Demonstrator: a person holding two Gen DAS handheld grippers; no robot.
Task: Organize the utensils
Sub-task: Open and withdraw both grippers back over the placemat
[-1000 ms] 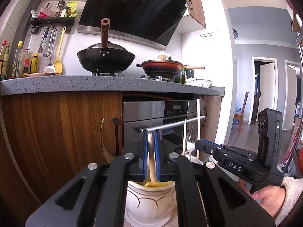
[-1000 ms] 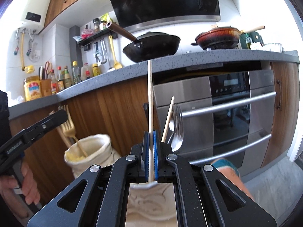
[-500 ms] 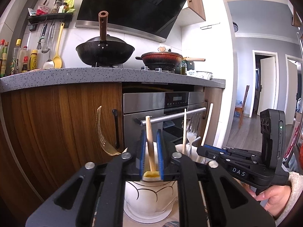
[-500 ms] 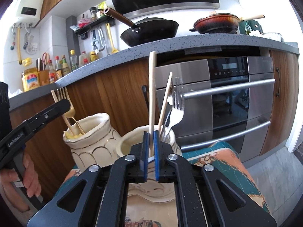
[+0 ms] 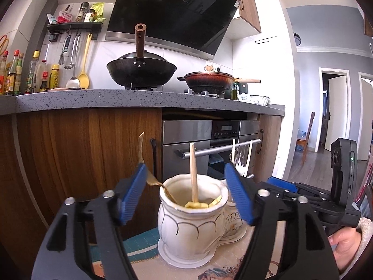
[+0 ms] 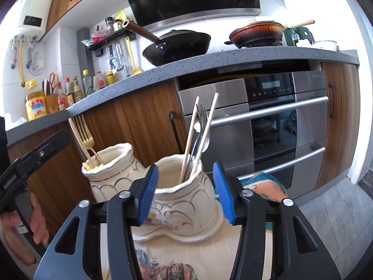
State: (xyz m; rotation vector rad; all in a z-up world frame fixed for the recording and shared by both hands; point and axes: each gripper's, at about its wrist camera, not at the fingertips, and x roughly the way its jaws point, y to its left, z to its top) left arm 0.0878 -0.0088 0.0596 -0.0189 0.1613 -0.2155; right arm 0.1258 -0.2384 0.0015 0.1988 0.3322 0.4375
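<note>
Two white ceramic jars with gold lines stand side by side on a patterned cloth. My left gripper is open around the left jar, which holds a wooden chopstick and a gold fork. My right gripper is open around the right jar, which holds two chopsticks and silver cutlery. The left jar with the gold fork also shows in the right wrist view. The left gripper's body shows there too.
Wooden cabinets and a steel oven stand close behind the jars under a grey counter. A black wok and a red pan sit on the stove. The patterned cloth covers the surface under the jars.
Both grippers have opened and let go of their chopsticks, which now stand in the jars. Both grippers have lowered toward the jars.
</note>
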